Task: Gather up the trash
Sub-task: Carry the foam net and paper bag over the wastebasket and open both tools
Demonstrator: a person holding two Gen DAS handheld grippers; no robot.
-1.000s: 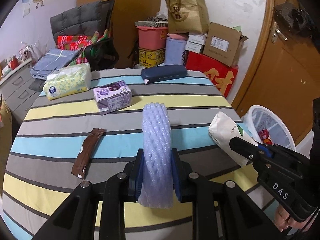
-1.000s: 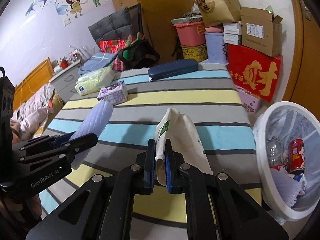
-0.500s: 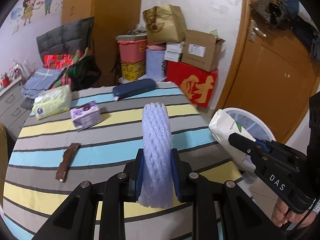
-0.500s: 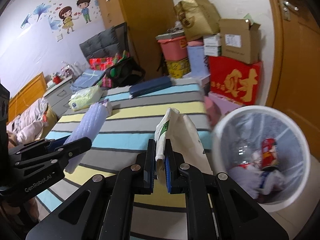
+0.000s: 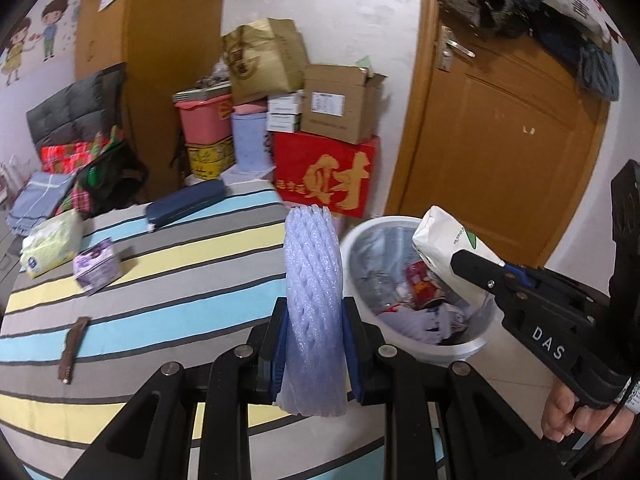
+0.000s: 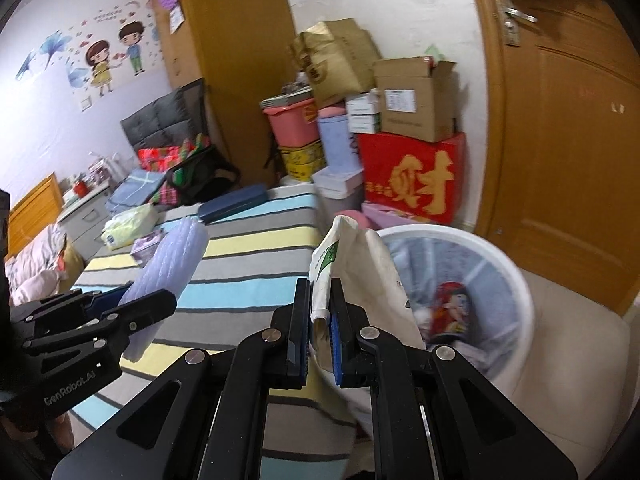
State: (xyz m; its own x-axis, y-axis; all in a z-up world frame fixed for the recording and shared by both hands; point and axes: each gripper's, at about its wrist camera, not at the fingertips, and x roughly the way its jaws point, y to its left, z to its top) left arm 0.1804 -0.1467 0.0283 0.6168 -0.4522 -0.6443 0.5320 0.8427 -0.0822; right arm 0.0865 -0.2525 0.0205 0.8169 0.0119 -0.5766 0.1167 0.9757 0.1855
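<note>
My left gripper (image 5: 313, 312) is shut on a pale purple foam net sleeve (image 5: 312, 272), held upright over the table's right edge beside the bin; it also shows in the right wrist view (image 6: 176, 252). My right gripper (image 6: 320, 300) is shut on a white paper bag (image 6: 360, 276) with a green mark, held over the near rim of the white trash bin (image 6: 516, 276). In the left wrist view the bag (image 5: 452, 248) hangs over the bin (image 5: 360, 240). The bin holds a red can (image 6: 452, 308) and other trash.
The striped table (image 5: 180, 280) carries a brown wrapper (image 5: 72, 348), a purple box (image 5: 98, 266), a tissue pack (image 5: 50, 242) and a dark blue case (image 5: 186, 202). Stacked boxes (image 5: 328, 176) stand behind the table. A wooden door (image 5: 504, 128) is behind the bin.
Both grippers have swung right, away from over the table toward the bin. The bag now hangs over the bin's rim and the foam sleeve is beside it. Both grips are unchanged.
</note>
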